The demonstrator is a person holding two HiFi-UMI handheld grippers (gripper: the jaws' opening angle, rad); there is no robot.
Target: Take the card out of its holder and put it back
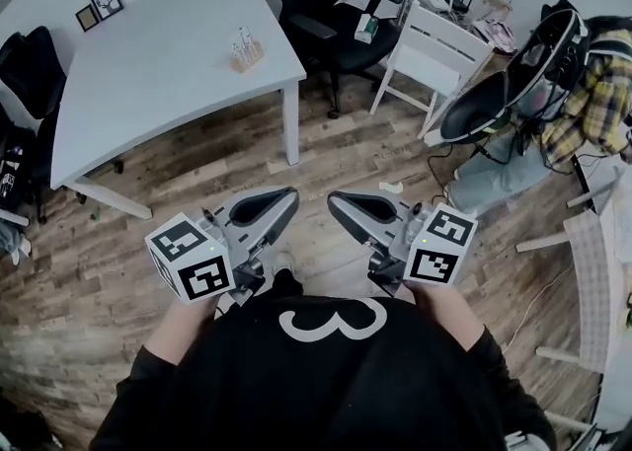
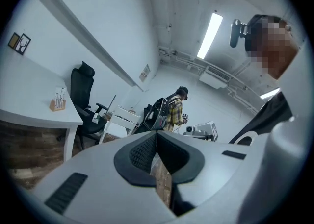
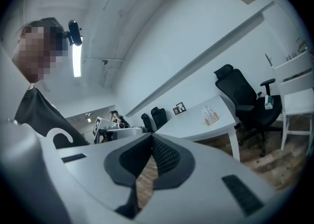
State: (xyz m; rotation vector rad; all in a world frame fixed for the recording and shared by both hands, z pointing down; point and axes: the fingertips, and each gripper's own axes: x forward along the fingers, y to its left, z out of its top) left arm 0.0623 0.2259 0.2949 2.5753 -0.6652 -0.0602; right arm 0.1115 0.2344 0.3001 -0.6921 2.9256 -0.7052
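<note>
sitting on table [image 1: 148, 84], card holder [image 1: 246, 50], chair [image 1: 318, 7] beside

White table [image 1: 168, 64] standing on a wood-plank floor [image 1: 336, 158]. Near its right edge a small wooden holder [image 1: 246, 54] stands upright with pale cards [image 1: 243, 39] in it, and at the far left corner two small picture frames [image 1: 107, 0] stand side by side. On the floor beyond the table stand a black office chair [image 1: 326, 15] and a white slatted chair [image 1: 434, 59]; a small pale scrap [image 1: 391, 187] lies on the boards.
</note>
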